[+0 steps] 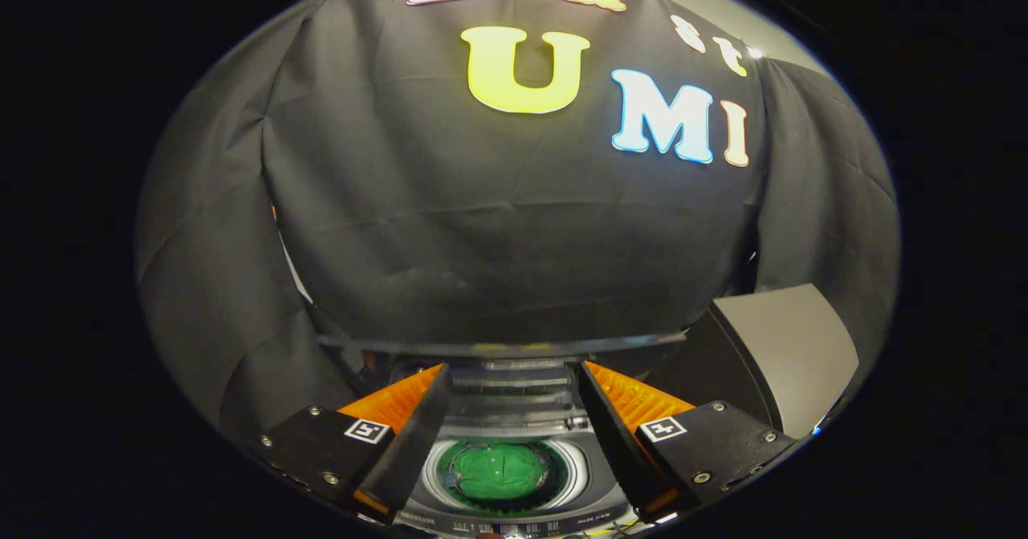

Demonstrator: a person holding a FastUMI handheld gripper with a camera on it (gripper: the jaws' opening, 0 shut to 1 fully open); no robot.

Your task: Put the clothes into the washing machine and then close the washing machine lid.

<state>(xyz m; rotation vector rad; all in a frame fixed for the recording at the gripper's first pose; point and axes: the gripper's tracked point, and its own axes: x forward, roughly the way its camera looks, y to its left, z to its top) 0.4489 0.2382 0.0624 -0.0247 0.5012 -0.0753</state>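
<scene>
Your tongs (514, 410) spread apart and empty, hanging over the washing machine (514, 515), green clothes (499, 472) down in the round drum between the fingers, raised lid (502, 348) just beyond, grey panel (791, 354) to the right.

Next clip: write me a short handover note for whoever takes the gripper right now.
Gripper: fingers open, holding nothing, poised above the washing machine.
Green garment: lying inside the drum, seen between the fingers.
Lid: appears raised at the back of the opening, just ahead of the fingertips.
Done: the clothes look loaded.
Left: bring the lid down until it is closed.
</scene>
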